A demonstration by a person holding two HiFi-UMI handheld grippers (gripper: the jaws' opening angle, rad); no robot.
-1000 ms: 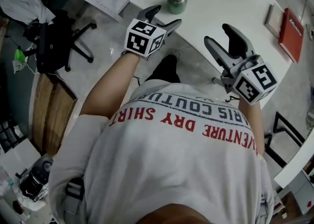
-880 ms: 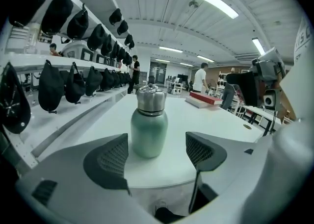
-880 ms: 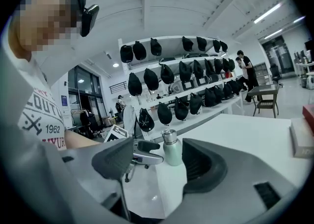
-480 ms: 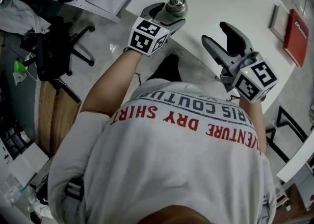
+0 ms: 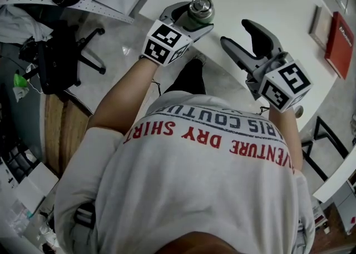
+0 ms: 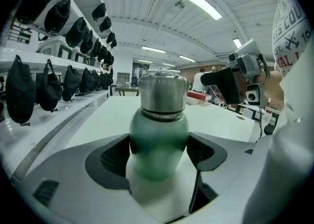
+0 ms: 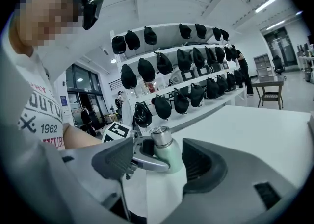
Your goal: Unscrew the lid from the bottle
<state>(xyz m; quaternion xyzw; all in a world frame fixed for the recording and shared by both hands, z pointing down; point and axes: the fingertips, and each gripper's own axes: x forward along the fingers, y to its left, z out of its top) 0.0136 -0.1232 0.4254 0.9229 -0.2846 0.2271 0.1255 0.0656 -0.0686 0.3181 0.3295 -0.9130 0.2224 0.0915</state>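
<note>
Green bottle (image 5: 199, 14) in left claw (image 5: 191, 18); red box (image 5: 339, 37) beyond.

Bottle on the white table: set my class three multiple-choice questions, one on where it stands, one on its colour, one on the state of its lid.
1. The bottle stands: A) on a shelf; B) between the fingers of the left gripper; C) on the floor.
2. Its body is: A) green; B) red; C) yellow.
3. Its lid is: A) lying flat beside it; B) on a shelf; C) on the bottle.
Answers: 1 B, the left gripper view shows a finger on each side of it; 2 A, the body is green below the metal lid; 3 C, the lid sits on its neck.
</note>
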